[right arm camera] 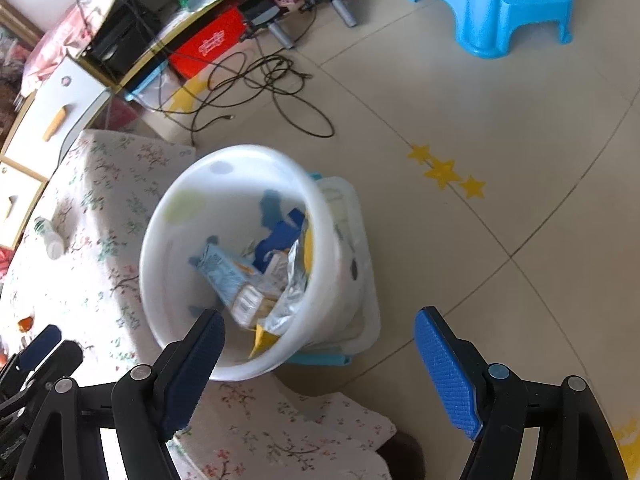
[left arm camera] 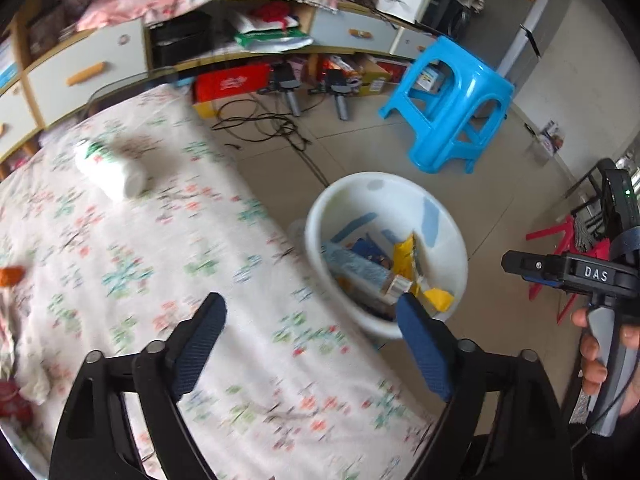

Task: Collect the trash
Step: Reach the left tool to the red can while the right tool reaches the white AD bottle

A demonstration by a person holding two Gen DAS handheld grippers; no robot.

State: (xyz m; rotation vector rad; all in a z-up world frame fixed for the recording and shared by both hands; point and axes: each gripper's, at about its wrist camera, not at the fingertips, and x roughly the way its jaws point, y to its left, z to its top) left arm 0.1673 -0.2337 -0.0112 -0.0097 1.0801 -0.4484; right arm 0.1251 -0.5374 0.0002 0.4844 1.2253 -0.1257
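So in the left wrist view, starting way over at 9 o'clock, we've got a small orange scrap [left arm camera: 11,275] on the floral tablecloth [left arm camera: 240,320] and something red and crumpled [left arm camera: 14,402] at about 8, both cut off by the frame edge and too smeared to name. Up around 10 o'clock a white bottle [left arm camera: 110,170] lies on its side on the cloth, well apart from everything else. Our left gripper [left arm camera: 308,344] is spread wide with nothing between the pads, hovering over the table edge. Just right of center sits the white bin [left arm camera: 448,240] on the floor beside the table, already holding wrappers and a carton. Over at 3 o'clock a hand [left arm camera: 600,360] holds the other tool. In the right wrist view the right gripper [right arm camera: 320,364] is also wide open and empty, with the bin at 12 o'clock from its tips. What could go wrong: the bottle is round and on its side, so a sloppy pinch would probably roll it off the table, and the loose cloth might bunch up in the jaws. Swinging back, we could clip the bin rim and tip it. The bin's bottom layer is hidden, and the whole left view is motion-blurred.
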